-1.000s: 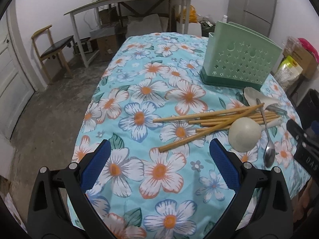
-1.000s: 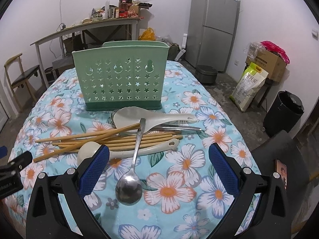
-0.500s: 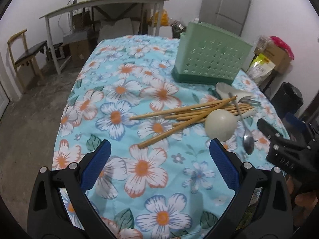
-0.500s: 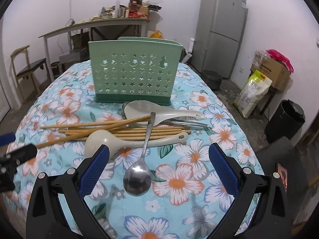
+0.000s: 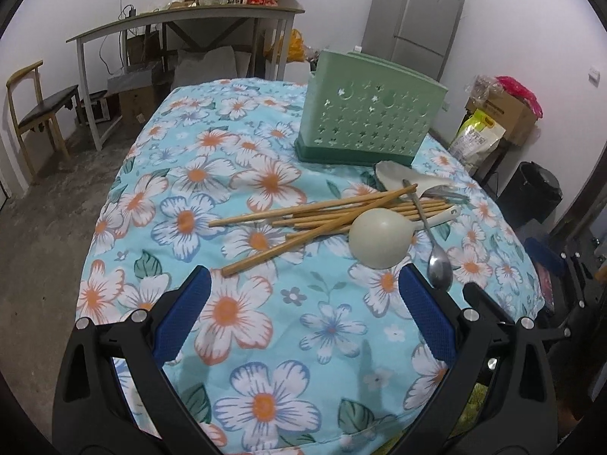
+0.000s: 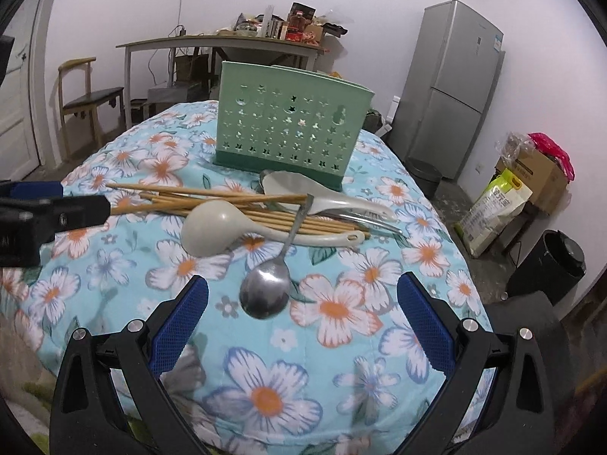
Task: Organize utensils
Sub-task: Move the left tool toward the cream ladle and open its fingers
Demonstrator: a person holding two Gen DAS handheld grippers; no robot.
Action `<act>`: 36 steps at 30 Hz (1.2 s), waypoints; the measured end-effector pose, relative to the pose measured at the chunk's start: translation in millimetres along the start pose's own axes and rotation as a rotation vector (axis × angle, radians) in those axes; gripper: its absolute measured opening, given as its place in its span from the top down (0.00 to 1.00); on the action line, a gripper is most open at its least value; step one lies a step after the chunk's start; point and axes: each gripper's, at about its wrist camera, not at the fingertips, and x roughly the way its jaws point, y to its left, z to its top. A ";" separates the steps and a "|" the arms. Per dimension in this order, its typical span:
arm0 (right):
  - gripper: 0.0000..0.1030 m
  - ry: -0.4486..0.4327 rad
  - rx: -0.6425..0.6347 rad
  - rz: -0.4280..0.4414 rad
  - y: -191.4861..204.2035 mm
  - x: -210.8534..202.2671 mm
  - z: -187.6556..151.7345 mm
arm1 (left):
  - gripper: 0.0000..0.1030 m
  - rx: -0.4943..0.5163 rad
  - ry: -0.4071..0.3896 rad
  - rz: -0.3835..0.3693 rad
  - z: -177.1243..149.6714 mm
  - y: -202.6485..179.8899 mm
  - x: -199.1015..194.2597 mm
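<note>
While both claws hang spread wide and empty, left claw faces the bamboo chopsticks. Right claw hovers over the steel spoon, near the pale plastic ladle.

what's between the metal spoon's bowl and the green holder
In the right wrist view, the pile: the metal spoon handle crosses the beige ladle handle and bamboo chopsticks, then the white rice paddle before the green holder.

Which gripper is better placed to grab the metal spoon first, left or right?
Right. The metal spoon lies bowl-first between the open right gripper fingers, on top of the pile. The left gripper, also open, has it off beyond its right finger.
</note>
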 end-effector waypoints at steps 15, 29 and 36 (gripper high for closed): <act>0.11 -0.052 -0.080 0.060 -0.4 -7.3 -13.1 | 0.46 0.073 -0.036 -0.077 1.4 -24.9 8.9; 0.23 0.007 -0.090 0.108 -13.4 16.4 -10.9 | 0.67 0.144 0.069 -0.167 7.4 -41.2 54.7; 0.23 0.054 -0.041 0.130 -23.8 29.2 -13.5 | 0.66 0.238 0.025 -0.167 30.8 -60.0 61.8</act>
